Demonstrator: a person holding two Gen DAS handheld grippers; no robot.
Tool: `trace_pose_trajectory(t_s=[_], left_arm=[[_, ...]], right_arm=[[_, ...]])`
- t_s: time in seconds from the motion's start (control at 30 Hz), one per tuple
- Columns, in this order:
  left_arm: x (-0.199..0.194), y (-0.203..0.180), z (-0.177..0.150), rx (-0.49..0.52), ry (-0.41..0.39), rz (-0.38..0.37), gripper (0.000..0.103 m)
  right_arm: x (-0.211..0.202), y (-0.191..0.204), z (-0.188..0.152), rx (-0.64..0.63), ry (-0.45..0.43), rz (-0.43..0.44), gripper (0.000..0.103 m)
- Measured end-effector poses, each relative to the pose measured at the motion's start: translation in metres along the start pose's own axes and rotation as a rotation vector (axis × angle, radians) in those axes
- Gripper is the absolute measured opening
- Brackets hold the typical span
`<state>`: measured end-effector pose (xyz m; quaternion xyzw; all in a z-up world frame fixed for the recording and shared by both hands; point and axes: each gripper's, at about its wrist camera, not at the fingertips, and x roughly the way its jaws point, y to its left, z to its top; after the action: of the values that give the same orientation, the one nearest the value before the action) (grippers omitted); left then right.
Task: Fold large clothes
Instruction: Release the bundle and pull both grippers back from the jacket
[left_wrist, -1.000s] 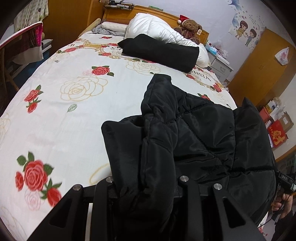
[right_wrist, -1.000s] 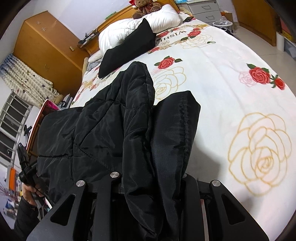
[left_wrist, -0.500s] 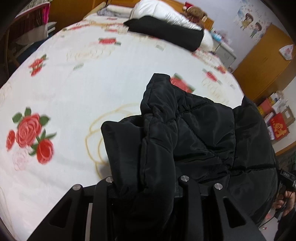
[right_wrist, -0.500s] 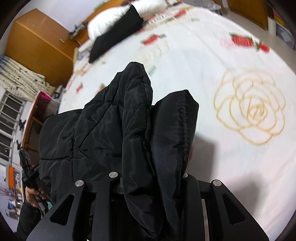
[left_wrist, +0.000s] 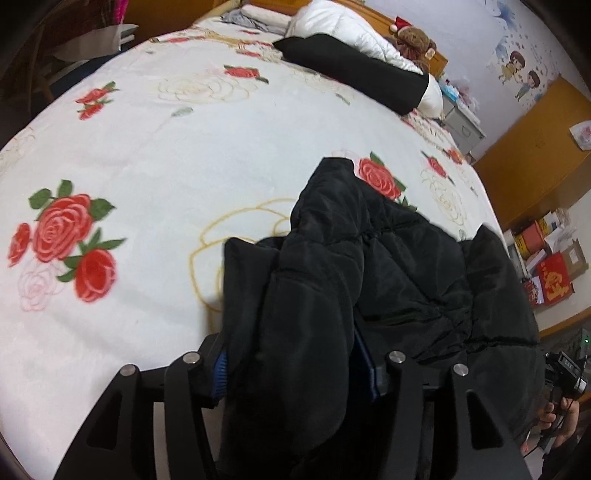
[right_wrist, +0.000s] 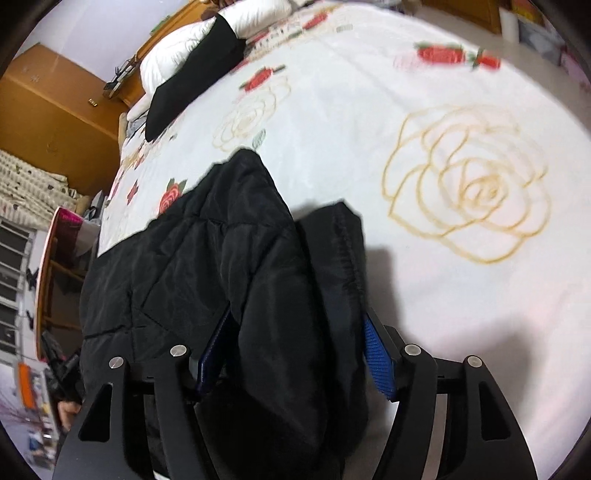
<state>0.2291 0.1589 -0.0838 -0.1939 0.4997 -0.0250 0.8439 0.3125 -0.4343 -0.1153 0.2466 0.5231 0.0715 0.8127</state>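
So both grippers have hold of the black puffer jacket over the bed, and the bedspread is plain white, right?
Not quite. The bedspread is white but printed with red and gold roses, clear in both wrist views. The rest holds: the left gripper and right gripper each have the black puffer jacket between their fingers.

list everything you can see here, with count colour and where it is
puffer jacket: 1, black, bunched over the near part of the bed, gripped at two spots
bedspread: 1, white with red and gold roses, covering the bed
folded garment: 1, black, lying by the headboard
duvet: 1, white, behind the folded garment
teddy bear: 1, brown, red hat, at the headboard
wardrobe: 1, orange-brown wood, beside the bed
left claw: 1, black with blue pads, shut on the jacket
right claw: 1, same colours, shut on the jacket
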Motion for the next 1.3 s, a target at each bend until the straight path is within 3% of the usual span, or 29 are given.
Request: trace_pose_trajectory(t_s=[0.2, 0.3, 0.37, 0.47, 0.57, 0.67, 0.83, 1.03, 1.3], left_arm=[[-0.05, 0.001, 0.004, 0.025, -0.142, 0.054, 0.056], [-0.07, -0.012, 0.007, 0.04, -0.195, 0.009, 0.056], [-0.075, -0.034, 0.005, 0.101, -0.216, -0.026, 0.056], [-0.065, -0.071, -0.003, 0.203, -0.21, -0.068, 0.057], [-0.032, -0.095, -0.015, 0.277, -0.155, -0.033, 0.057], [0.001, -0.095, -0.025, 0.269, -0.086, 0.017, 0.057], [-0.003, -0.094, -0.027, 0.254, -0.099, 0.04, 0.057], [-0.047, -0.097, -0.038, 0.275, -0.158, 0.065, 0.056], [-0.12, -0.109, -0.087, 0.28, -0.239, 0.025, 0.057]], right_arm=[[-0.059, 0.036, -0.002, -0.111, -0.183, -0.06, 0.066], [-0.068, 0.062, -0.011, -0.182, -0.229, -0.033, 0.066], [-0.062, 0.086, -0.021, -0.256, -0.245, -0.026, 0.066], [-0.037, 0.108, -0.034, -0.333, -0.223, -0.042, 0.066], [-0.006, 0.104, -0.039, -0.342, -0.166, -0.08, 0.066], [0.011, 0.092, -0.043, -0.331, -0.135, -0.109, 0.065], [0.003, 0.088, -0.045, -0.329, -0.146, -0.125, 0.065], [-0.039, 0.101, -0.063, -0.331, -0.226, -0.116, 0.065], [-0.099, 0.127, -0.122, -0.37, -0.313, -0.072, 0.065]])
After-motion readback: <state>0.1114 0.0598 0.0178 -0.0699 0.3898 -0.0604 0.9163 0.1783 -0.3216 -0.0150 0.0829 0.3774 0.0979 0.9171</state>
